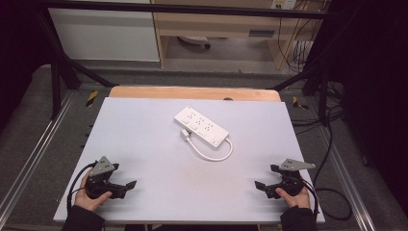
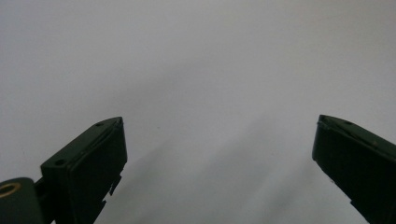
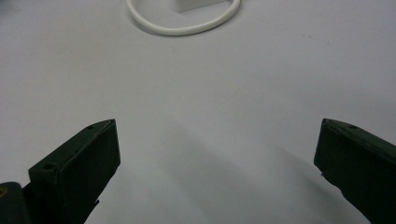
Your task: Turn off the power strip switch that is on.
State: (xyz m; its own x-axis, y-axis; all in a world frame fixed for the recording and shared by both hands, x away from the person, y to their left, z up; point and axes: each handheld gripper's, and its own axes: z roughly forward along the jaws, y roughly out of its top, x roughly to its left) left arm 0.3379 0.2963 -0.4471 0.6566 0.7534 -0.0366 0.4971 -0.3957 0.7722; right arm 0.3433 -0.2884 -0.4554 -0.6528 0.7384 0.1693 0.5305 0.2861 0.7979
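High view: fixed above the near edge, angled forward and down over the whole bench (image 1: 144,144); left gripper view: low and close to the bare bench top (image 2: 196,56); right gripper view: equally low, facing the white cable loop (image 3: 182,29), shared with the high view (image 1: 217,155).

A power strip (image 1: 201,126) is lying near the middle of the tabletop (image 1: 144,144), its cord (image 1: 211,153) looping toward the near edge. The left hand-held gripper (image 1: 126,186) and right hand-held gripper (image 1: 262,186) are sitting at the near corners, well apart from it.
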